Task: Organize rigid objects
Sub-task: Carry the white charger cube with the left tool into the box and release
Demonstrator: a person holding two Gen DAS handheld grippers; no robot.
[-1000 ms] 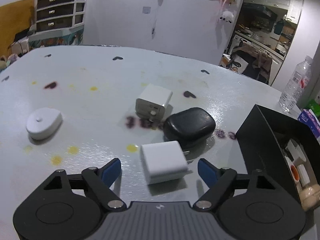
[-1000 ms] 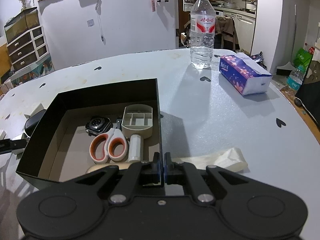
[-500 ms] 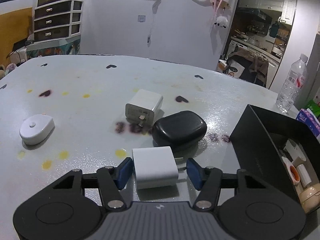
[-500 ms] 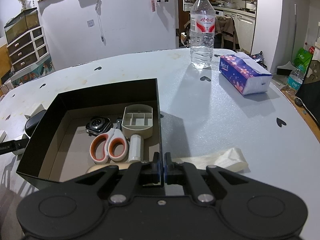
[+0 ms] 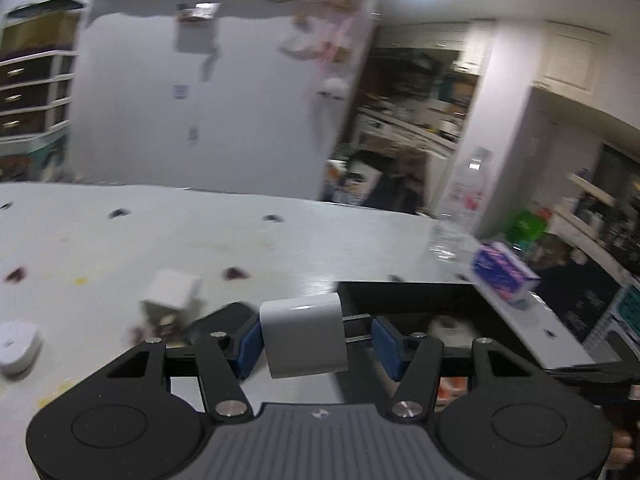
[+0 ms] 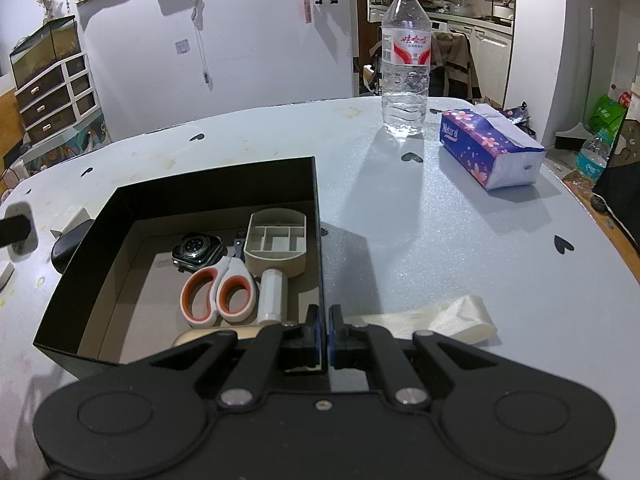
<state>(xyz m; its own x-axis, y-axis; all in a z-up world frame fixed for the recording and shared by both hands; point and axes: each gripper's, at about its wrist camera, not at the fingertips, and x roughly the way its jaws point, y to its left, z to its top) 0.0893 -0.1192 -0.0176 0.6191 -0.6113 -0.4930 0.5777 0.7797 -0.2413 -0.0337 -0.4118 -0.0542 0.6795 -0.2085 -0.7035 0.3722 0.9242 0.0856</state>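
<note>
My left gripper (image 5: 316,344) is shut on a white charger cube (image 5: 304,336), held above the table beside the black box (image 5: 400,286); its prongs point at the right pad. Lower left on the table lie a second white charger (image 5: 172,292), a black case (image 5: 224,320) and a white round device (image 5: 16,344). My right gripper (image 6: 324,332) is shut on the near right wall of the black box (image 6: 216,184). Inside lie a smartwatch (image 6: 196,248), orange-handled scissors (image 6: 218,292), a beige divided tray (image 6: 276,244) and a white tube (image 6: 272,296).
A water bottle (image 6: 406,64) and a purple tissue pack (image 6: 488,148) stand on the table beyond the box to the right. A pale ribbon strip (image 6: 440,316) lies just right of my right gripper. The table's right edge runs near the tissue pack.
My left gripper closed on the white charger, lifted it off the table and swung it right toward the box. The right gripper and the box have not moved.
</note>
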